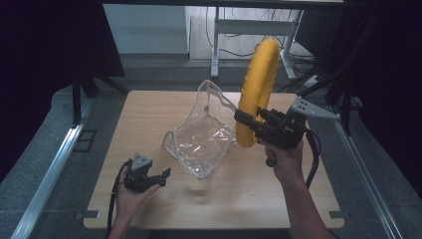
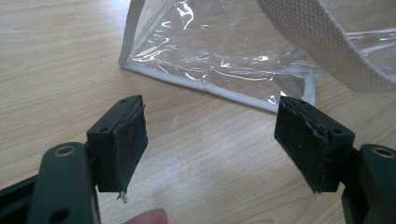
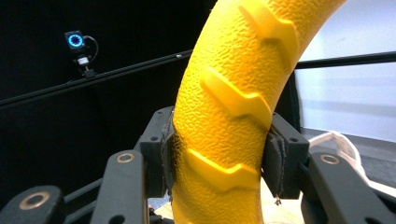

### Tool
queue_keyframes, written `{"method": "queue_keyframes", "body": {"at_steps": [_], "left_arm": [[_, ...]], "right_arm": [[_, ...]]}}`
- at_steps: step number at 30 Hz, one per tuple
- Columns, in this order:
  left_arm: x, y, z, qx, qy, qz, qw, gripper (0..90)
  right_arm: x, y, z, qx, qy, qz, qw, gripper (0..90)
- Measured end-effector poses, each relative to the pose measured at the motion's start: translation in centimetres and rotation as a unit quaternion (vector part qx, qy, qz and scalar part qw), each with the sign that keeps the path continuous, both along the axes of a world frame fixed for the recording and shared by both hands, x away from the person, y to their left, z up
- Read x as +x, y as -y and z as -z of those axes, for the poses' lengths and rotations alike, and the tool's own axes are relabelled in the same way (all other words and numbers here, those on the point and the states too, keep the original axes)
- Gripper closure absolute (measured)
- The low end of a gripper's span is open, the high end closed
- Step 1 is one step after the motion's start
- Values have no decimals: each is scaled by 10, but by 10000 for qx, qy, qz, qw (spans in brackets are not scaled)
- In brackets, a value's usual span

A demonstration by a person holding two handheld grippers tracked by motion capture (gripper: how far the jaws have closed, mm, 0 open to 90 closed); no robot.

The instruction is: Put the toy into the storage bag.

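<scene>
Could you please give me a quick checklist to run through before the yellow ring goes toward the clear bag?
1. Right tool clamped on the yellow ring: ok, both pads press its sides in the right gripper view.
2. Ring lifted clear of the table: ok.
3. Clear bag standing with its mouth open: ok, though it leans.
4. Left tool open and empty: ok.
5. Left tool steadying the bag: not ok, it sits apart from it.
6. Ring fits through the bag's mouth: cannot tell.
</scene>
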State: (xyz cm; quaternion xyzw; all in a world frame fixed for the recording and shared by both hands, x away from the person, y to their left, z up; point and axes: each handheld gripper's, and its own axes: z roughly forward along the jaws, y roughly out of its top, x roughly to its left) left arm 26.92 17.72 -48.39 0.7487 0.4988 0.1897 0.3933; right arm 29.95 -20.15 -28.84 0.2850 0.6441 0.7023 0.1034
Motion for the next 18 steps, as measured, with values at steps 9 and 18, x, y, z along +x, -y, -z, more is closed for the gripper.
{"method": "queue_keyframes", "body": {"at_steps": [9, 18], "left_arm": [[1, 1, 2, 5, -24, 20, 10000, 254], [2, -4, 3, -29, -42, -36, 10000, 254]], "right_arm": [[7, -17, -5, 43, -7, -172, 9998, 513], [11, -30, -11, 60, 50, -266, 9996, 512]]}}
